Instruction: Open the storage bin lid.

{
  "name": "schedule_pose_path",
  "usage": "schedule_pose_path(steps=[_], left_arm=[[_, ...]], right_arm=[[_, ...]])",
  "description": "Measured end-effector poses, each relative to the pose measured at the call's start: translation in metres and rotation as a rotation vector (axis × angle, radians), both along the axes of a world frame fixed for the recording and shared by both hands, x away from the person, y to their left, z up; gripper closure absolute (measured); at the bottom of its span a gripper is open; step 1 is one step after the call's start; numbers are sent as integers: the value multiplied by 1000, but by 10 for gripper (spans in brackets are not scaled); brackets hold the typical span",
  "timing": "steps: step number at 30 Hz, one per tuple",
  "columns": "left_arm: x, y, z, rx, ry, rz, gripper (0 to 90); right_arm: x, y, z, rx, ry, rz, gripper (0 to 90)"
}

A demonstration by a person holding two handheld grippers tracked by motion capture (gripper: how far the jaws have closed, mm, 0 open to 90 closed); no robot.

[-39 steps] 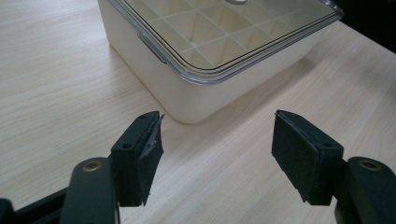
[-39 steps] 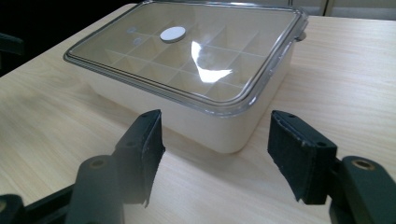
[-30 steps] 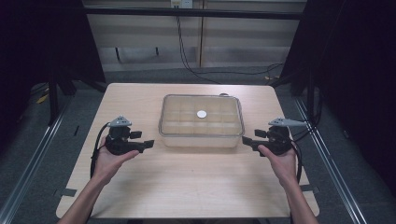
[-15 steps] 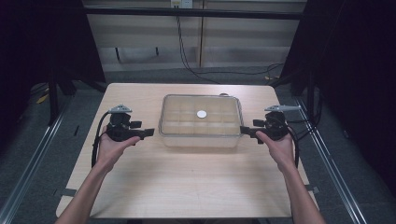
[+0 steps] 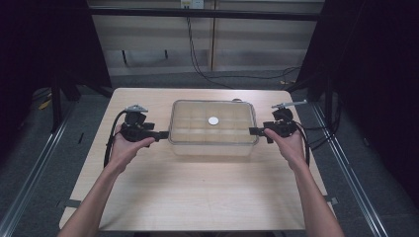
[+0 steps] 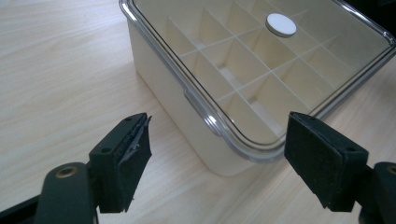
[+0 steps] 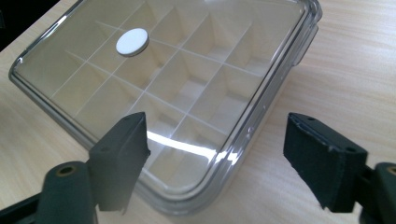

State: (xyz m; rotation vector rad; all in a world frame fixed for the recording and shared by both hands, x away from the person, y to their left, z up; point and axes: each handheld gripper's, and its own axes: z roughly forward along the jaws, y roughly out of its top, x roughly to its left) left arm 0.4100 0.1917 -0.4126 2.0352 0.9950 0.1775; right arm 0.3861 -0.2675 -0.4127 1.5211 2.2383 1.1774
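A clear-lidded plastic organiser box [image 5: 212,129] with cream dividers sits mid-table, a white disc [image 5: 213,120] on its lid. My left gripper [image 5: 162,134] points at the box's left end and my right gripper [image 5: 252,131] at its right end, each close to the wall. In the left gripper view the box [image 6: 261,70] and the disc [image 6: 280,24] lie ahead of the open left gripper [image 6: 217,163]; a box corner reaches between the jaws without touching the pads. The right gripper [image 7: 217,163] is open the same way over a corner of the box [image 7: 187,93]. Both pairs of jaws have just been opening.
The wooden table [image 5: 197,197] has bare room in front of the box and at both sides. Dark metal frame rails run along the floor on both sides, and cables trail on the floor behind the table.
Both hands have moved up the table and inward, from in front of the box's ends to right beside them. The box has not moved.
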Motion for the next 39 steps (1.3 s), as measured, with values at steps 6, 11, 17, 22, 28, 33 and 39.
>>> schedule_pose_path(steps=[6, 11, 17, 22, 28, 33, 39], left_arm=[[9, -8, -2, -2, 7, -13, 258], [15, -13, -11, -2, 28, -11, 255], [23, -19, -19, -9, 47, 6, 234], [27, -23, -27, 5, 73, 5, 212], [26, -32, -25, 1, 82, -15, 218], [28, -38, -26, 17, 78, -22, 215], [33, -44, -27, 31, 82, -29, 202]], right_arm=[[11, 8, -9, -20, 11, -3, 176], [17, 9, -21, -15, 48, -7, 176], [23, 11, -24, -15, 84, 2, 194], [28, 18, -24, -5, 75, 3, 152], [33, 26, -30, -9, 90, 1, 122], [35, 27, -32, 6, 96, -7, 114], [35, 29, -32, -8, 73, -23, 106]])
